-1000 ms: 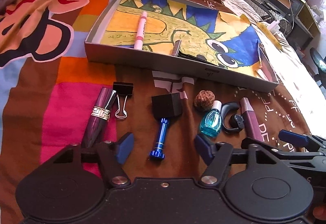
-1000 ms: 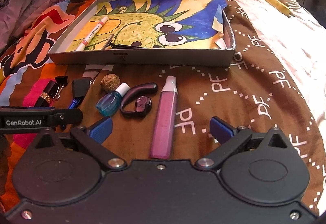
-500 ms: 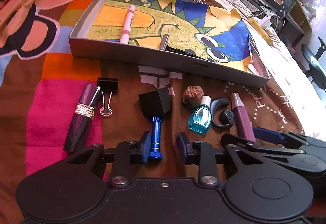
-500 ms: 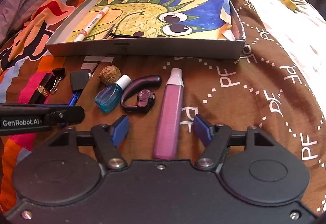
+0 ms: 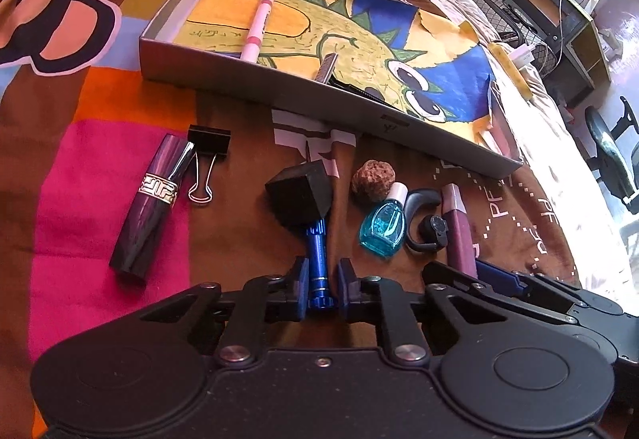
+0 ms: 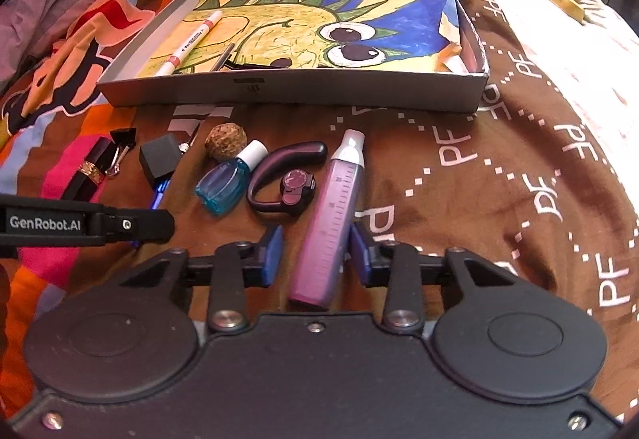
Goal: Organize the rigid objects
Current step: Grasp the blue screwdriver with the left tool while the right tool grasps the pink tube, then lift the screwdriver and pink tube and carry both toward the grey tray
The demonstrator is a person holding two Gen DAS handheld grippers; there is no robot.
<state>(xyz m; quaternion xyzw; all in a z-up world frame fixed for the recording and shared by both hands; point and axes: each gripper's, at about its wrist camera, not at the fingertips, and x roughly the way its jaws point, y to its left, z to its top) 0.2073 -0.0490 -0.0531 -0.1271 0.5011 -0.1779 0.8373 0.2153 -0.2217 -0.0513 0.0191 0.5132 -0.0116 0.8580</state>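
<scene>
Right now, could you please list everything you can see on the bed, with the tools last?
box: one, grey, far side, dinosaur drawing inside
marker: one, pink-white, in box
mascara tube: one, purple, leftmost
binder clip: one, black, beside mascara tube
blue-handled item: one, black head, centre
cork ball: one, brown, before box
small bottle: one, teal, white cap
earpiece: one, dark purple
lilac tube: one, rightmost
left tool: closed around blue handle
right tool: straddles lilac tube, gap on one side

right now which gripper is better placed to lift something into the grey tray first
Left. The left gripper has its jaws nearly shut around the blue metal handle, while the right gripper shows a gap beside the purple plastic tube.
</scene>
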